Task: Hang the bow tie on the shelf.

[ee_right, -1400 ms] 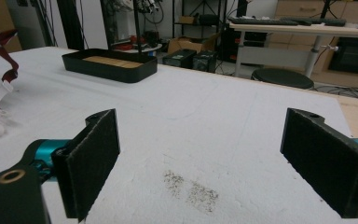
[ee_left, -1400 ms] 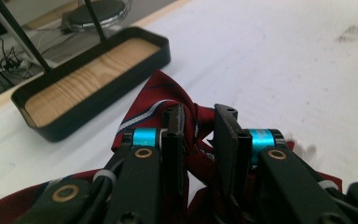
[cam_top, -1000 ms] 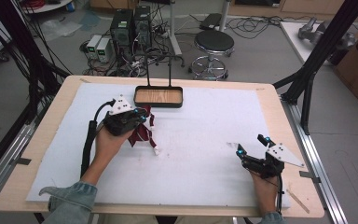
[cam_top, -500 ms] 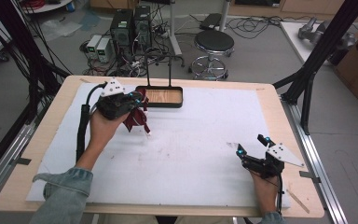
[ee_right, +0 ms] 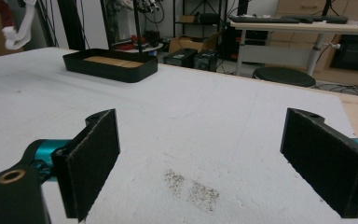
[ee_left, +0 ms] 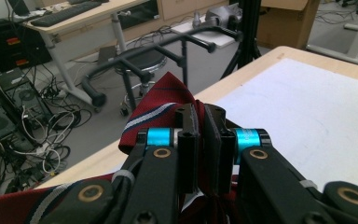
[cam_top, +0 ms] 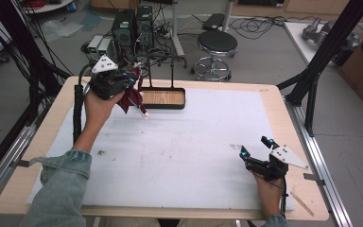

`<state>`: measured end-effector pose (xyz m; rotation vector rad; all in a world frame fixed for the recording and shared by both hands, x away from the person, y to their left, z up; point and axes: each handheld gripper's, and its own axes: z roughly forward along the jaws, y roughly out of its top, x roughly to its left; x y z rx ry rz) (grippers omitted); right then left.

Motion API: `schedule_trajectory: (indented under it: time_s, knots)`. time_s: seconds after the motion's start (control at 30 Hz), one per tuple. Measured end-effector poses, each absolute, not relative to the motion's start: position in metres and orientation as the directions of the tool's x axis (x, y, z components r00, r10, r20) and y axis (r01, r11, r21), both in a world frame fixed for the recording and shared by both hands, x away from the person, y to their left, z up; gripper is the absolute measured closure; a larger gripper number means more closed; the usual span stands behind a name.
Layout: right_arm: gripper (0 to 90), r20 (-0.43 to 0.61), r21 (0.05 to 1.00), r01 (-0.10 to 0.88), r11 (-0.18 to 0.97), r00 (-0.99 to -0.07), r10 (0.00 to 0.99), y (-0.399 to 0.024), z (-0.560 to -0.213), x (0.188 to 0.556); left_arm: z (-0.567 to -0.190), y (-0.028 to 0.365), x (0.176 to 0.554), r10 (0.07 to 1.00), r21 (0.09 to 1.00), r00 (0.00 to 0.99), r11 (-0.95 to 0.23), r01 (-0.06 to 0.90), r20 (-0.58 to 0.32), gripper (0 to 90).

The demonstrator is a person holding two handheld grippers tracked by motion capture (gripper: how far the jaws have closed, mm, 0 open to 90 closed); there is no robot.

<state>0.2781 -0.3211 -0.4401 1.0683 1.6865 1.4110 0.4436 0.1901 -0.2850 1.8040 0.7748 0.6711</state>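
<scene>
High view, my left gripper (cam_top: 131, 81) clenched on a dark red striped tie (cam_top: 133, 96) hanging just below it, beside the black tray (cam_top: 163, 98), my right gripper (cam_top: 255, 148) released, jaws wide

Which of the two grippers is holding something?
The left gripper, raised near the tray: it pinches a red striped tie. The right gripper stands open.

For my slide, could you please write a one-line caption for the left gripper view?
Left gripper clamped shut on a dark red striped necktie, raised beside the black stand's rail.
</scene>
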Motion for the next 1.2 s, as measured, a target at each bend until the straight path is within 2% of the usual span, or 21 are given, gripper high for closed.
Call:
schedule_trajectory:
  time_s: [0.33,0.7,1.2]
  knots:
    - [10.8,0.006,0.983,0.168,0.074,-0.432,0.902,-0.321,-0.440,0.278,-0.271,0.200,0.475,0.781,0.946,0.621,-0.244,0.214,0.061,83.8]
    - [10.8,0.006,0.983,0.170,0.075,-0.433,0.901,-0.321,-0.441,0.279,-0.272,0.196,0.499,0.803,0.936,0.590,-0.262,0.233,0.078,83.8]
    - [10.8,0.004,0.983,0.168,0.078,-0.438,0.899,-0.321,-0.441,0.279,-0.283,0.204,0.524,0.865,0.904,0.494,-0.275,0.328,0.084,83.7]
